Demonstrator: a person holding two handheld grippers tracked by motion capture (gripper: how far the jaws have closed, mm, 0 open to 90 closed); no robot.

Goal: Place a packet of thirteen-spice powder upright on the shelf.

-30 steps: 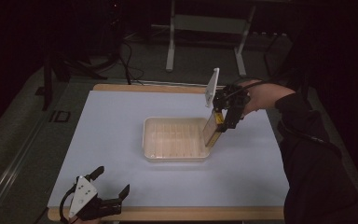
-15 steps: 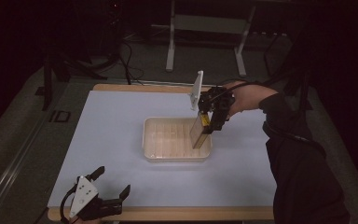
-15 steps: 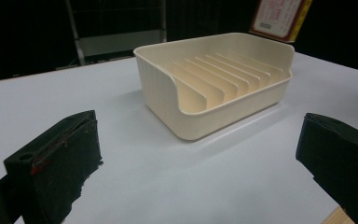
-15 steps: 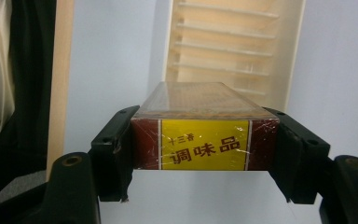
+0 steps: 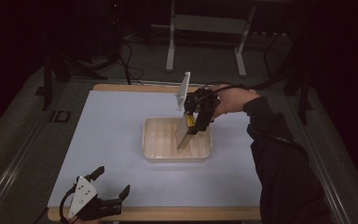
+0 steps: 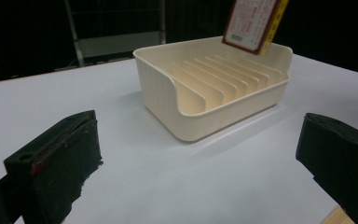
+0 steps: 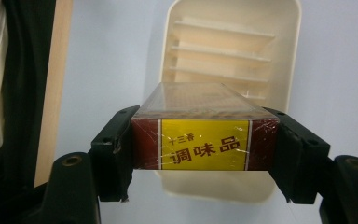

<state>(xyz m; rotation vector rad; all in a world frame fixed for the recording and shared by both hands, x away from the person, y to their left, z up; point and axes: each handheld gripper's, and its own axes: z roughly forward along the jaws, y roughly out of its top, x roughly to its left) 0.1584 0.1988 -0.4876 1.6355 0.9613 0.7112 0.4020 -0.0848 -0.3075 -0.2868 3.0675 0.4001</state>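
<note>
A cream slotted rack [image 5: 154,140] stands in the middle of the white table; its thin dividers run across it [image 6: 200,107] [image 7: 279,60]. My right gripper [image 5: 192,122] hangs over the rack, pointing down, shut on a flat dark-red box with a yellow label [image 7: 204,140]. The box [image 5: 184,135] is upright, its lower end over the dividers [image 6: 254,23]. My left gripper [image 5: 109,186] lies at the table's near left edge, jaws wide apart with nothing between them [image 6: 200,186].
The table's wooden edge [image 5: 168,213] runs along the front. A metal stand [image 5: 205,28] and cables sit on the dark floor behind the table. A dark sleeve [image 5: 284,177] reaches in from the right.
My right gripper has carried the box leftward and slightly down, from the rack's right end to over its middle. The left gripper has stayed put.
</note>
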